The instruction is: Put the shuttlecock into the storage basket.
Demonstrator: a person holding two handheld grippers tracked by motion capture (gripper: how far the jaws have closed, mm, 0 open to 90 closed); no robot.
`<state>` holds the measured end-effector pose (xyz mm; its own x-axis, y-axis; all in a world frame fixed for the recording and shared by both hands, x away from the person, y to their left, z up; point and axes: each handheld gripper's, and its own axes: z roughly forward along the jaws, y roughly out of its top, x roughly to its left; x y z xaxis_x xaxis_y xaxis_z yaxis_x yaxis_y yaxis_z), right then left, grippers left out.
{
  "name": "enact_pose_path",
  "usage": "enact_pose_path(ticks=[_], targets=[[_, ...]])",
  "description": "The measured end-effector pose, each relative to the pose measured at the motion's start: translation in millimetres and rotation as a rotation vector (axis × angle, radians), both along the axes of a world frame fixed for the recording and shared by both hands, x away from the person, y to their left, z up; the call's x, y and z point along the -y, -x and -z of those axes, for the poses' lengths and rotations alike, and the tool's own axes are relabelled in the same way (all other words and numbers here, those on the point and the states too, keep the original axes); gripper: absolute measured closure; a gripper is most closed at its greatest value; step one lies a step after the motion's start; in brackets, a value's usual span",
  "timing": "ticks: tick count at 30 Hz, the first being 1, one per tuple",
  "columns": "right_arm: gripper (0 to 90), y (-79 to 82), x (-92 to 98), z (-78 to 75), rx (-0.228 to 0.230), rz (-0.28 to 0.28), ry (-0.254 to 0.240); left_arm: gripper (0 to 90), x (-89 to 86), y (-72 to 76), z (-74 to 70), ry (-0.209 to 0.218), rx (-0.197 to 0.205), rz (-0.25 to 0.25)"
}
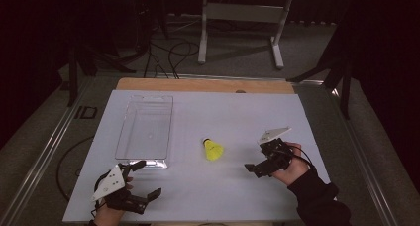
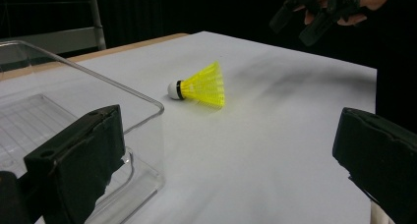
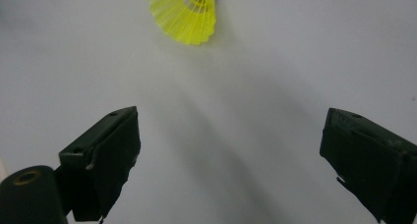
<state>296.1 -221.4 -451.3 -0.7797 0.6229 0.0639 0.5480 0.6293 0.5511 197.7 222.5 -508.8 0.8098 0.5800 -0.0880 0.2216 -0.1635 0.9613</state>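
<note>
A yellow shuttlecock (image 1: 213, 149) with a white cork lies on its side on the white board (image 1: 237, 112), near the middle. In the left gripper view the shuttlecock (image 2: 199, 86) has its cork pointing towards the clear plastic tray (image 2: 147, 106). My left gripper (image 1: 147, 179) is open at the front left, just below the empty tray (image 1: 145, 129), with nothing between its jaws. My right gripper (image 1: 257, 159) is open at the front right, a short way from the shuttlecock (image 3: 186, 13), whose skirt faces it. The left gripper (image 2: 231, 150) and the right gripper (image 3: 231, 135) both hold nothing.
The board rests on a wooden table whose far edge (image 1: 198, 84) shows behind it. Beyond the table are a white stand (image 1: 203, 37), cables on the floor and dark tripod legs (image 1: 341, 72). The other hand's gripper (image 2: 310, 17) hangs at the top right of the left gripper view.
</note>
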Motion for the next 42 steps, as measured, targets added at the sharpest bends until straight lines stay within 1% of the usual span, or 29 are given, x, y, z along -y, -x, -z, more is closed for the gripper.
enact_pose_path(ticks=[4,5,6,7,8,10,11,12,16,19,20,23,24,25,29,30,36,38,42], targets=[[8.3,-3.6,-3.9,3.8,-0.021,-0.007,0.018,0.2,0.3,0.0,0.1,0.0,-0.001,0.001],[8.3,-4.4,-5.3,5.1,-0.032,-0.008,0.022,0.2,0.2,0.0,0.1,0.0,-0.002,0.002],[8.3,-5.4,-5.7,5.7,-0.026,-0.01,0.027,0.2,0.2,0.0,0.1,0.0,-0.002,0.002],[8.3,-6.2,-7.0,6.5,-0.035,-0.008,0.03,0.2,0.1,0.0,0.1,0.0,-0.002,0.003],[8.3,-7.1,-7.7,7.2,-0.032,-0.011,0.039,0.2,0.2,0.1,0.2,0.001,-0.002,0.002],[8.3,-8.8,-9.3,8.5,-0.044,-0.017,0.041,0.2,0.3,0.0,0.2,0.001,-0.002,0.002],[8.4,-9.7,-10.2,9.1,-0.037,-0.014,0.044,0.2,0.3,0.1,0.2,0.002,-0.004,0.002],[8.4,-10.4,-11.1,9.6,-0.048,-0.018,0.045,0.2,0.3,0.0,0.3,0.002,-0.004,0.002],[8.4,-14.0,-15.4,11.9,-0.052,-0.017,0.053,0.2,0.3,-0.1,0.4,0.002,-0.004,0.002],[8.4,-17.0,-18.6,14.2,-0.055,-0.019,0.069,0.2,0.4,-0.3,0.6,0.0,-0.006,0.005],[8.4,-18.1,-19.6,15.1,-0.063,-0.025,0.071,0.2,0.4,-0.4,0.7,0.001,-0.008,0.006],[9.5,-20.4,-22.1,17.2,-0.072,-0.03,0.076,0.2,0.5,-0.4,0.7,-0.001,-0.007,0.008],[9.6,-21.5,-23.2,18.1,-0.065,-0.029,0.079,0.2,0.5,-0.4,0.7,0.001,-0.007,0.008],[9.5,-22.2,-24.3,18.6,-0.074,-0.031,0.08,0.2,0.4,-0.3,0.6,0.001,-0.006,0.007],[9.7,-25.2,-29.1,20.4,-0.083,-0.038,0.087,0.2,0.5,-0.3,0.7,-0.001,-0.006,0.007],[11.4,-26.2,-30.2,20.9,-0.088,-0.043,0.089,0.2,0.6,-0.2,0.7,-0.001,-0.006,0.008],[11.5,-32.2,-37.2,26.5,-0.106,-0.056,0.103,0.2,0.5,-0.3,0.7,-0.001,-0.007,0.009],[13.6,-34.4,-39.3,28.4,-0.118,-0.053,0.105,0.2,0.4,-0.4,0.8,-0.002,-0.007,0.009],[15.4,-38.2,-43.2,30.8,-0.126,-0.059,0.106,0.2,0.5,-0.5,0.9,-0.001,-0.009,0.011]])
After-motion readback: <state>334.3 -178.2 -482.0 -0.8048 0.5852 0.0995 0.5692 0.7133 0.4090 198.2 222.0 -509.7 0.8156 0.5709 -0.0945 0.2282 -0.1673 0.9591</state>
